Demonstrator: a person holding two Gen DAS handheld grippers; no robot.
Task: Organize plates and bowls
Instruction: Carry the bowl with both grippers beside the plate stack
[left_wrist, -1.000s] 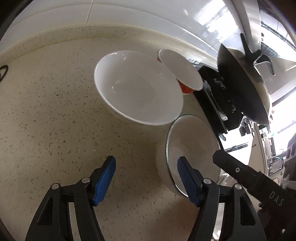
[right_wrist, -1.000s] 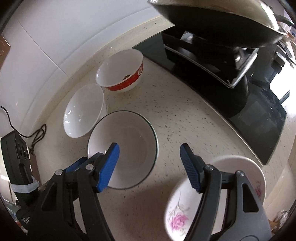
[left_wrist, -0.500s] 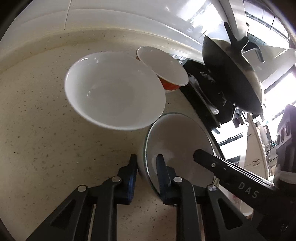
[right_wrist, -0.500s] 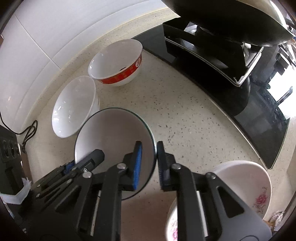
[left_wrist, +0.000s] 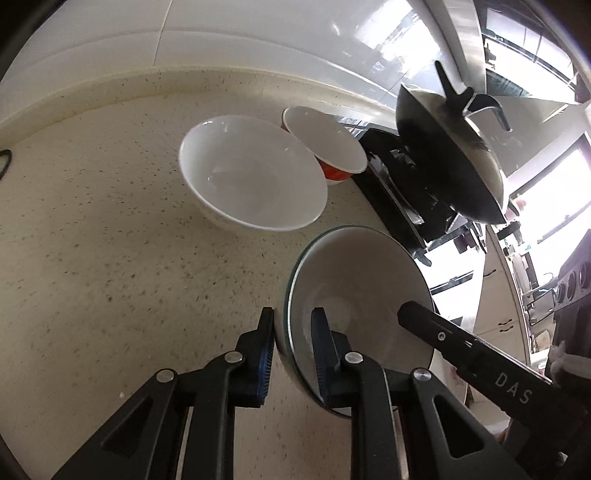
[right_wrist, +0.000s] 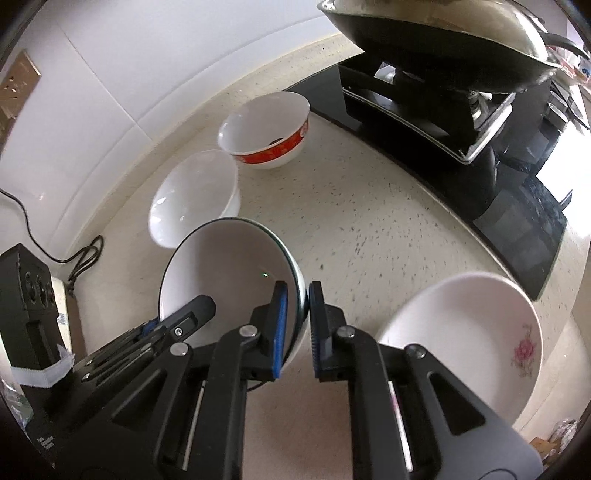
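Left tool (left_wrist: 291, 345) and right tool (right_wrist: 296, 325) each clamp opposite rim walls of the green-rimmed bowl (right_wrist: 229, 273), sharing its weight above the tabletop (right_wrist: 369, 221).

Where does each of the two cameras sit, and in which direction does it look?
Left wrist: sits on the left gripper, looks down over the counter toward the wall; its fingers pinch the dark-rimmed bowl; the right gripper's finger intrudes.
Right wrist: sits on the right gripper, looks down toward the wall and stove; its fingers pinch the same bowl's opposite rim.
Shared: that bowl, the plain white bowl, the red-banded bowl, the wok.
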